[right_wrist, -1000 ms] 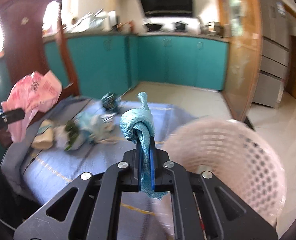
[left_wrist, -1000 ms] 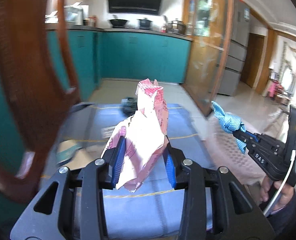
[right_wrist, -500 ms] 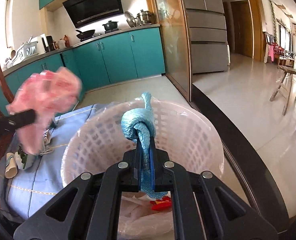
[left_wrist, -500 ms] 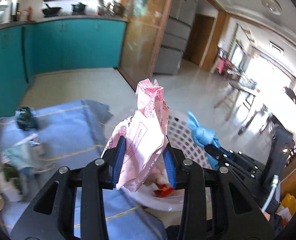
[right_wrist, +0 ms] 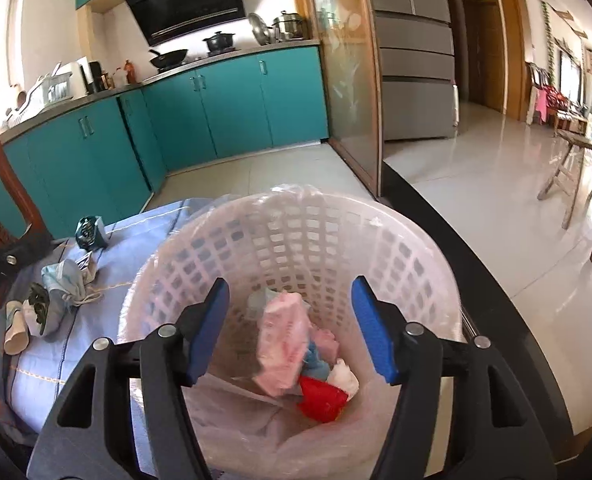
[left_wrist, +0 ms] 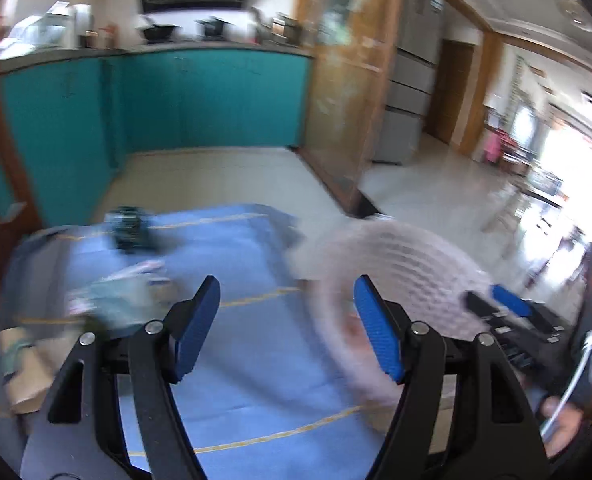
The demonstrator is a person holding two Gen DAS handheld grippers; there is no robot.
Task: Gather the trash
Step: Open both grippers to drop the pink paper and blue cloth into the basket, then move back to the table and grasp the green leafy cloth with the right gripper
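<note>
Both grippers just opened, empty; pink wrapper (right_wrist: 282,344) in basket (right_wrist: 395,240)

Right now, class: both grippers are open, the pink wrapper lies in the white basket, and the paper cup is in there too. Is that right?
Not quite. The paper cup is not in the white basket; it lies on the blue cloth to the basket's left, as the right wrist view shows. The pink wrapper is in the basket, and the left gripper and right gripper are open.
</note>
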